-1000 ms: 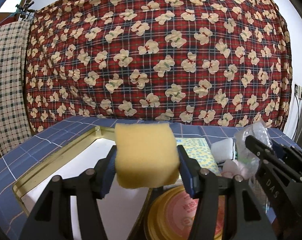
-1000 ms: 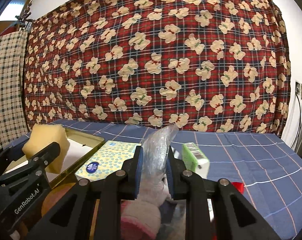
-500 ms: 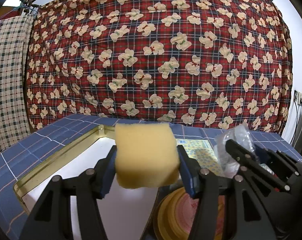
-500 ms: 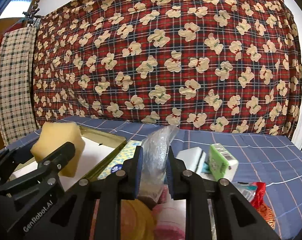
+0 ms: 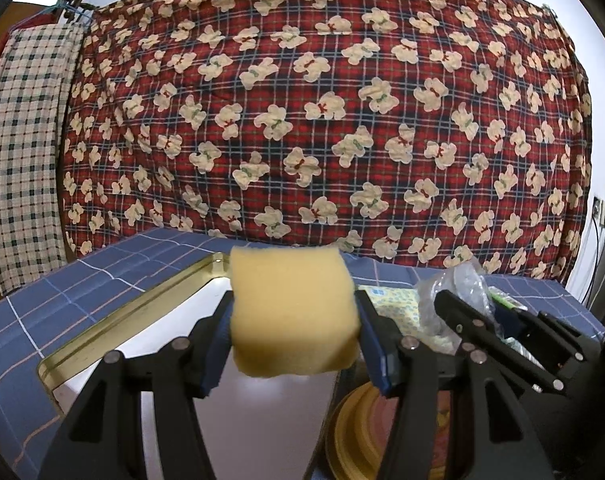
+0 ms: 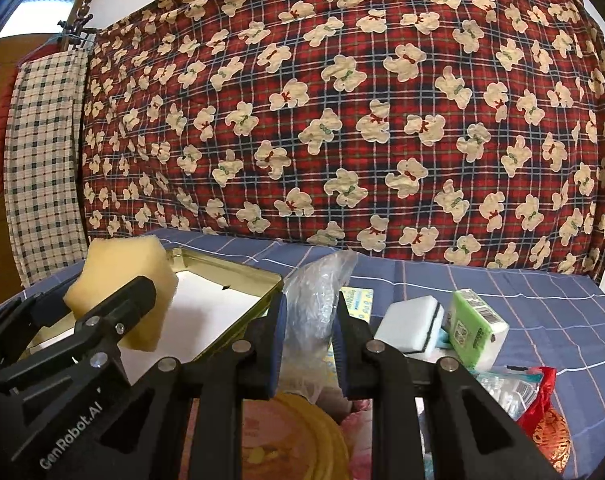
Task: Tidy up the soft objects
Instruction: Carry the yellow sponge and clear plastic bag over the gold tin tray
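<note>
My left gripper [image 5: 294, 316] is shut on a yellow sponge [image 5: 292, 308] and holds it above the gold-rimmed white tray [image 5: 114, 324]. The sponge [image 6: 122, 280] and left gripper [image 6: 114, 312] also show at the left of the right wrist view. My right gripper [image 6: 310, 320] is shut on a clear plastic bag [image 6: 314, 296], lifted above a round yellow tin [image 6: 290, 436]. The bag [image 5: 458, 284] and right gripper [image 5: 486, 320] show at the right of the left wrist view.
On the blue checked cloth [image 6: 522, 292] lie a white sponge block [image 6: 410, 324], a green tissue pack [image 6: 478, 328], a patterned tissue pack [image 5: 398, 300], a red packet [image 6: 542, 400] and pink soft stuff under the bag. A teddy-print quilt [image 5: 322, 120] hangs behind.
Both grippers have risen and shifted left with their loads. The sponge is now higher over the tray, and the bag is lifted clear of the pile.
</note>
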`<state>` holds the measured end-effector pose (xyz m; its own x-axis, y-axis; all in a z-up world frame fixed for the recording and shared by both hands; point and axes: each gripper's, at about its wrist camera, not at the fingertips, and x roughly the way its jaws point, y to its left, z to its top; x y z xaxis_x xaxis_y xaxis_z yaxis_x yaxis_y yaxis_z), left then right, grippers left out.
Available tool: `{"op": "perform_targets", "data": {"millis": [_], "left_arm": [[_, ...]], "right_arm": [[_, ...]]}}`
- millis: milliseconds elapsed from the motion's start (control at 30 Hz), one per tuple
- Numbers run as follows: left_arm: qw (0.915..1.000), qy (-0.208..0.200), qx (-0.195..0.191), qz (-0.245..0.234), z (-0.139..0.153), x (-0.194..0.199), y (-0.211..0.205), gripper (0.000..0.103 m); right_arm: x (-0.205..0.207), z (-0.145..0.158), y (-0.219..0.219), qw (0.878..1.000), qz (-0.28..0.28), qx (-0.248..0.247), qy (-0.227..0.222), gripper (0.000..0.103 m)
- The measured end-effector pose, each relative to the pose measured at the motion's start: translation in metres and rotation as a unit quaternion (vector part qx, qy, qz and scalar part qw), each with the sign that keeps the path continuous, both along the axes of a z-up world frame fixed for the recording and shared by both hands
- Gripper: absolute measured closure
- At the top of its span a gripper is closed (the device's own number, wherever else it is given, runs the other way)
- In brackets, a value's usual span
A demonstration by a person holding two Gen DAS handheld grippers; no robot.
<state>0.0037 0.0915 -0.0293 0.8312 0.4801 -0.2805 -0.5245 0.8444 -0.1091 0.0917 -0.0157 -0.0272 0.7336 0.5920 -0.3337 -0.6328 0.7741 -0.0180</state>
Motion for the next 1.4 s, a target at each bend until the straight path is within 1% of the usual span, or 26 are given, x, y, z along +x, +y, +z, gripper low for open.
{"op": "perform_targets", "data": {"millis": [333,500,667,767,867,933,1000,1100,1233,1333,1400], "left_arm": [[0.9998,-0.008,-0.018,0.0,-0.001,-0.009,0.01,0.046],[0.9994,0.0,-0.033,-0.006,-0.004,-0.013,0.021,0.046],[0.9983,0.02,-0.053,-0.018,-0.007,-0.014,0.034,0.046],[0.997,0.031,-0.063,-0.034,-0.003,-0.016,0.041,0.046],[0.996,0.035,-0.071,-0.042,0.008,-0.019,0.052,0.046],[0.9954,0.043,-0.07,-0.049,0.015,-0.019,0.059,0.046],[0.9948,0.051,-0.071,-0.054,0.02,-0.018,0.066,0.046],[0.9915,0.073,-0.087,-0.063,0.024,-0.01,0.083,0.045],[0.9867,0.099,-0.107,-0.071,0.021,-0.001,0.102,0.045],[0.9838,0.127,-0.102,-0.074,0.018,0.008,0.111,0.045],[0.98,0.144,-0.113,-0.078,0.015,0.013,0.12,0.045]], "right_arm": [[-0.002,0.0,0.01,1.0,0.013,-0.002,0.004,0.079],[-0.001,-0.002,0.014,1.0,0.022,-0.007,0.018,0.079],[0.001,-0.001,0.021,0.999,0.03,-0.013,0.04,0.079],[-0.001,0.007,0.027,0.998,0.039,-0.015,0.05,0.079],[-0.002,0.016,0.038,0.997,0.049,-0.024,0.056,0.079],[-0.002,0.02,0.045,0.996,0.057,-0.029,0.064,0.079],[0.0,0.022,0.058,0.993,0.067,-0.045,0.082,0.079],[0.004,0.021,0.078,0.99,0.08,-0.068,0.096,0.079],[0.013,0.015,0.094,0.985,0.089,-0.078,0.127,0.079],[0.019,0.011,0.102,0.981,0.09,-0.092,0.145,0.079],[0.023,0.009,0.107,0.978,0.094,-0.098,0.157,0.079]]}}
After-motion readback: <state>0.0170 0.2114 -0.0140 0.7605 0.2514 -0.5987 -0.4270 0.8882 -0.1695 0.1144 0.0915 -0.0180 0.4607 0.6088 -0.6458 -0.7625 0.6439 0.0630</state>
